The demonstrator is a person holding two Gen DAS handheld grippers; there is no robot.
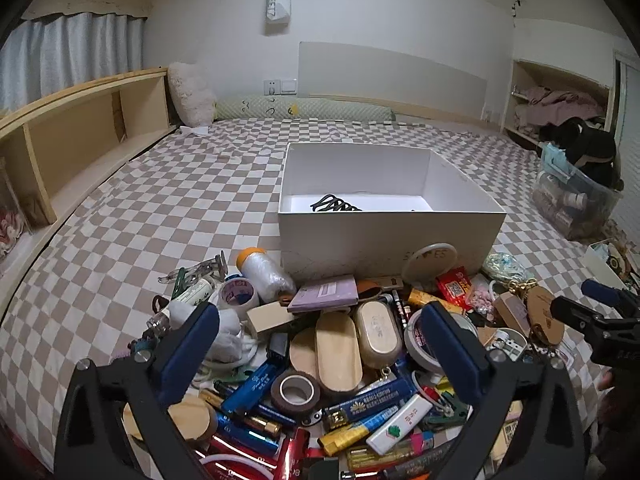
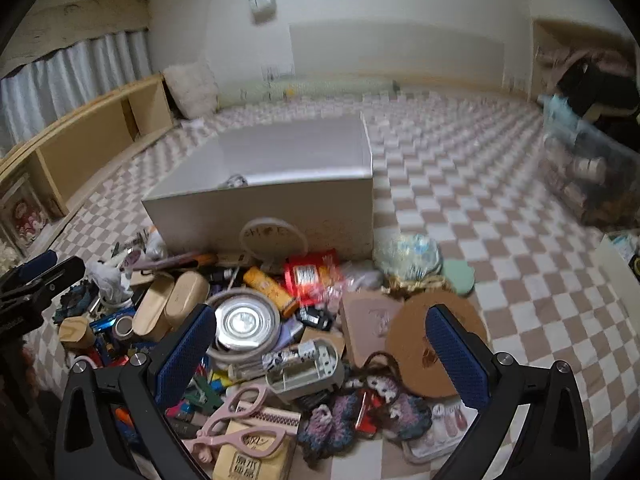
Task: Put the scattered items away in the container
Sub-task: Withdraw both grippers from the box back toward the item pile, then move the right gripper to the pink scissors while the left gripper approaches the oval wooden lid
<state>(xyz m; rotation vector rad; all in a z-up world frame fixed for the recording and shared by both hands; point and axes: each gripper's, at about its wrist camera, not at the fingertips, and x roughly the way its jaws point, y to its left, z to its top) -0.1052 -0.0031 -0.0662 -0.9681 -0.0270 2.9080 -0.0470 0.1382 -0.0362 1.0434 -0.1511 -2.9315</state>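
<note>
The white box [image 1: 384,236] hides most of its floor behind its near wall, and the black hair clip [image 1: 334,204] inside shows only partly. The right wrist view is blurred throughout, leaving the box lettering [image 2: 276,234] unreadable. The red packets [image 1: 256,460] are cut off by the bottom edge.

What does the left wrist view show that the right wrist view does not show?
Only the left wrist view shows the black hair clip lying inside the white box, the brown tape roll and the batteries near the open left claw.

Only the right wrist view shows the pink scissors, the crocheted dolls and the white plug adapter near the open right claw.

Both show the white box, the round cork coaster, the red packet and the checkered bedsheet.
</note>
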